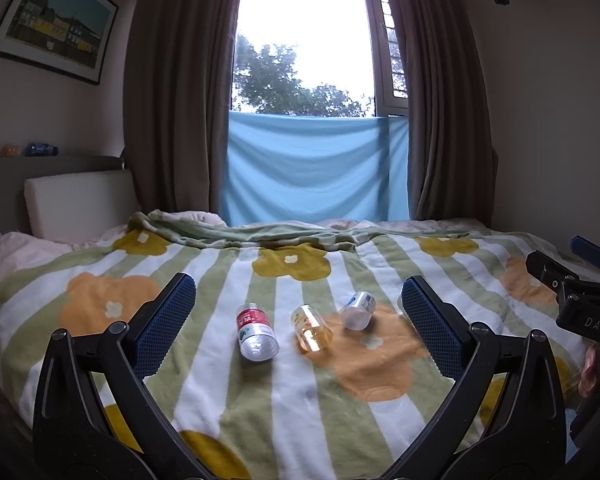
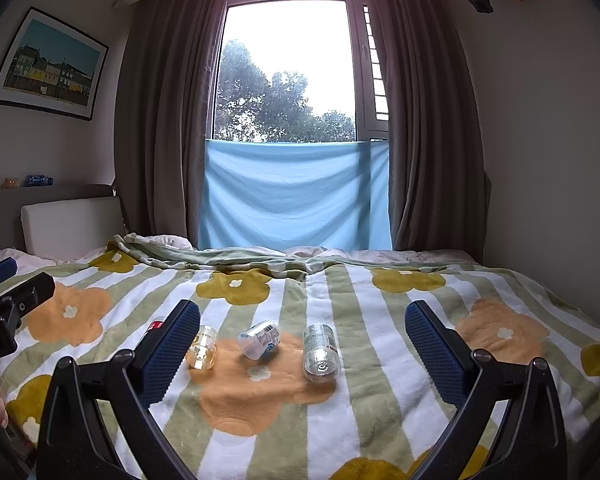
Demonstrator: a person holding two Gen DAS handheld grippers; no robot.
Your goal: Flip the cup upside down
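Observation:
Several small clear plastic cups lie on their sides on a flowered, striped blanket (image 1: 300,400). In the left wrist view a red-labelled cup (image 1: 256,332), an amber cup (image 1: 311,329) and a white-labelled cup (image 1: 358,311) lie between the fingers. My left gripper (image 1: 299,322) is open and empty, hovering short of them. In the right wrist view the amber cup (image 2: 203,347), the white-labelled cup (image 2: 260,339) and a clear cup (image 2: 320,353) show; the red-labelled cup (image 2: 155,327) is half hidden behind the left finger. My right gripper (image 2: 302,346) is open and empty.
The bed fills the foreground, with a folded blanket edge (image 1: 240,236) and a white headboard cushion (image 1: 80,204) at the back left. Behind are a window with grey curtains and a blue cloth (image 1: 316,168). The other gripper's body shows at each view's edge (image 1: 580,304) (image 2: 4,320).

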